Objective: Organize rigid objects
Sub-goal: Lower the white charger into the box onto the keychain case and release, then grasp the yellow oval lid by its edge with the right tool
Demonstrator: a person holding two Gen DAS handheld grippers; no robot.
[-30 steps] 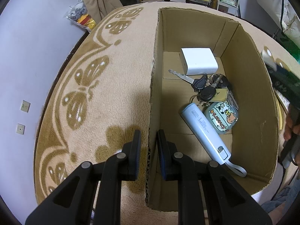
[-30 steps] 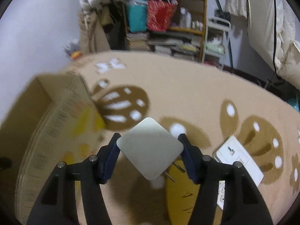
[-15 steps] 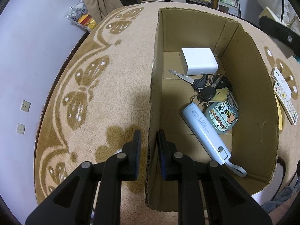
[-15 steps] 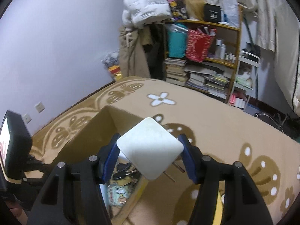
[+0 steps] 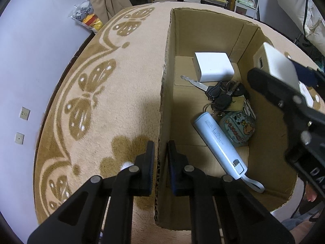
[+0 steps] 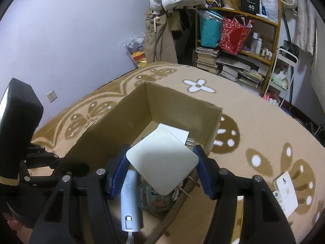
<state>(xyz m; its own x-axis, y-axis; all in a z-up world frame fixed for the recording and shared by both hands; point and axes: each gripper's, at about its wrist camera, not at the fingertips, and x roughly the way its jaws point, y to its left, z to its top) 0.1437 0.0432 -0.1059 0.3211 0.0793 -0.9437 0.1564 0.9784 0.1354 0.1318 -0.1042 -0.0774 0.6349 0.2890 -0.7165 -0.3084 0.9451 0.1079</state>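
An open cardboard box (image 5: pixel 205 32) (image 6: pixel 178 99) stands on the beige rug. Inside lie a white charger block (image 5: pixel 213 66) (image 6: pixel 174 133), a bunch of keys (image 5: pixel 220 96), a pale blue power bank (image 5: pixel 219 142) (image 6: pixel 129 201) and a cartoon pouch (image 5: pixel 238 129) (image 6: pixel 154 202). My left gripper (image 5: pixel 160 156) is shut on the box's near left wall. My right gripper (image 6: pixel 162 168) is shut on a white plug adapter (image 6: pixel 162 162) (image 5: pixel 279 65), held tilted over the box's open top with its prongs pointing down to the right.
A white remote (image 6: pixel 286 191) lies on the rug right of the box. A bookshelf (image 6: pixel 237 46) with books, bags and hanging clothes stands at the back. A toy bag (image 5: pixel 87 16) leans against the wall (image 5: pixel 30 40).
My right gripper has carried the white adapter from over the rug leftward to above the box; it now shows in the left wrist view. The left gripper has stayed on the box wall.
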